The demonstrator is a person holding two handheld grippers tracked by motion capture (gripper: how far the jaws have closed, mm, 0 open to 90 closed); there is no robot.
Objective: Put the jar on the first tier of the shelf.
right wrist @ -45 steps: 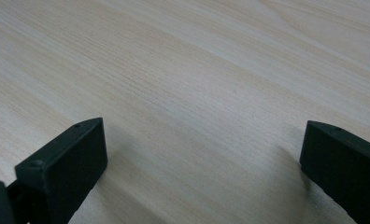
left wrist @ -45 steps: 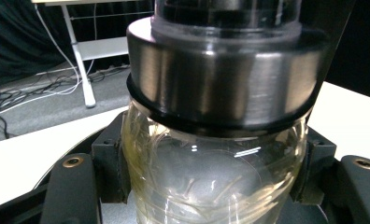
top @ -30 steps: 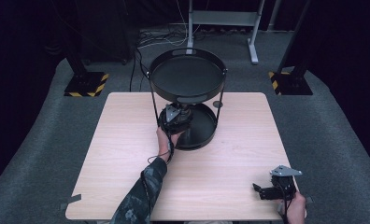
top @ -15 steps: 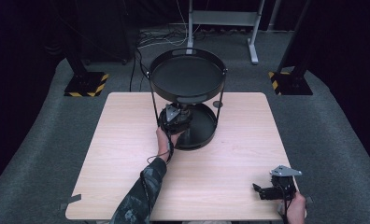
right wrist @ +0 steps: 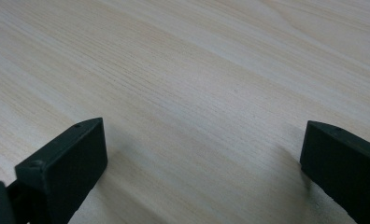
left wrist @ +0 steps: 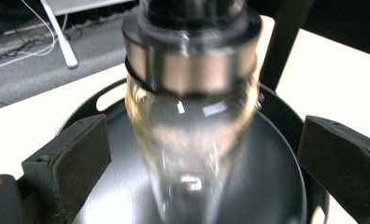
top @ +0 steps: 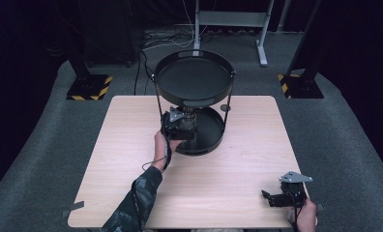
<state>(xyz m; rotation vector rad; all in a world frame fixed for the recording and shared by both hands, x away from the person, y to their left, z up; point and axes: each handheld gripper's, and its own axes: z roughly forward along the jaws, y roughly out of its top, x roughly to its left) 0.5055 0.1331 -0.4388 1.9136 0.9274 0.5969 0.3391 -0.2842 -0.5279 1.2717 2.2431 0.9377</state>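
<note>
Nothing has shifted since the earlier frames. Left gripper (top: 181, 126) sits on the stand's lower tray (top: 213, 137), jaws spread around a glass jar (left wrist: 192, 140), not touching. Right gripper (top: 272, 198) rests released on the table (top: 238, 169). Grasp appears imminent.

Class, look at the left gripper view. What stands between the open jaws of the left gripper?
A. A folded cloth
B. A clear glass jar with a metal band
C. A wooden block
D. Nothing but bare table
B: the glass jar with its metal band stands between the left gripper's open jaws, over the black tray.
</note>
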